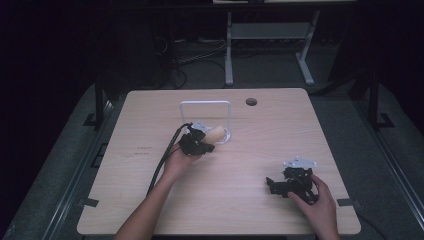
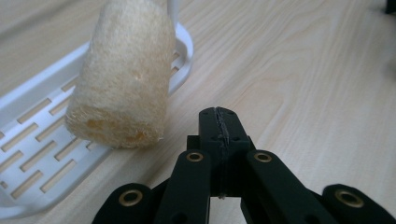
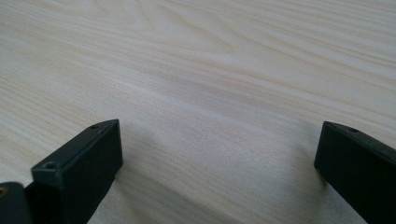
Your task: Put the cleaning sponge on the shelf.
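Note:
A pale, rough loofah roll (image 2: 121, 79) lies tilted on the rim of a white slotted rack (image 2: 37, 154), left of my left gripper (image 2: 219, 116). That gripper's two black jaws are pressed together with nothing between them, just short of the roll and not touching it. In the high view the loofah (image 1: 216, 134) rests at the foot of the rack's white wire frame (image 1: 205, 103), with my left gripper (image 1: 206, 146) beside it. My right gripper (image 1: 272, 184) rests low at the table's near right. Its jaws stand wide apart (image 3: 210, 154) over bare wood.
The light wooden table (image 1: 150, 200) has a round cable hole (image 1: 251, 102) near its far edge. A black cable (image 1: 162, 165) trails from the left gripper toward the near edge. Dark floor and a grey desk frame (image 1: 270, 35) lie beyond the table.

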